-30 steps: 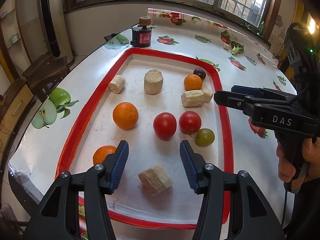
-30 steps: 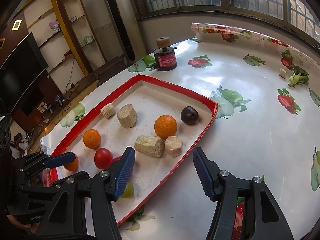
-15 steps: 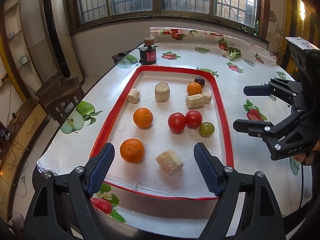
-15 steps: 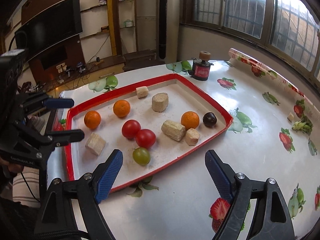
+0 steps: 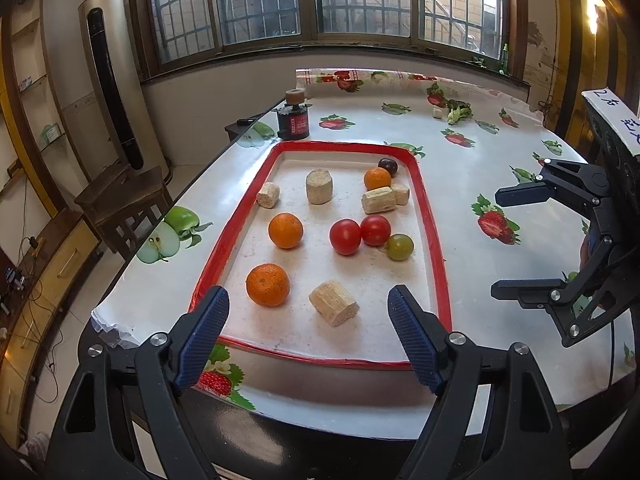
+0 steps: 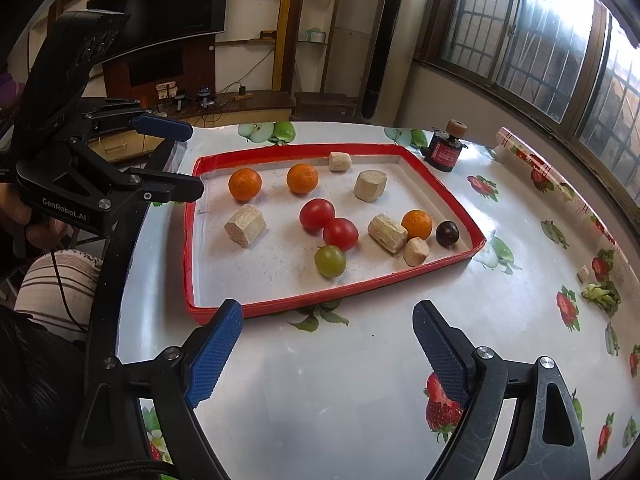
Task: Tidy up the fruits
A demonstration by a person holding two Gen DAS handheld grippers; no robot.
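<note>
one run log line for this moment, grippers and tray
left gripper: open, empty | right gripper: opening, empty | tray: fruit and tan blocks loose, none held

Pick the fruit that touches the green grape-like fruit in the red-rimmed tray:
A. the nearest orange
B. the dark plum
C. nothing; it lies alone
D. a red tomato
D: the green fruit rests against the nearer red tomato in the tray; the plum and the oranges lie well apart from it.
</note>
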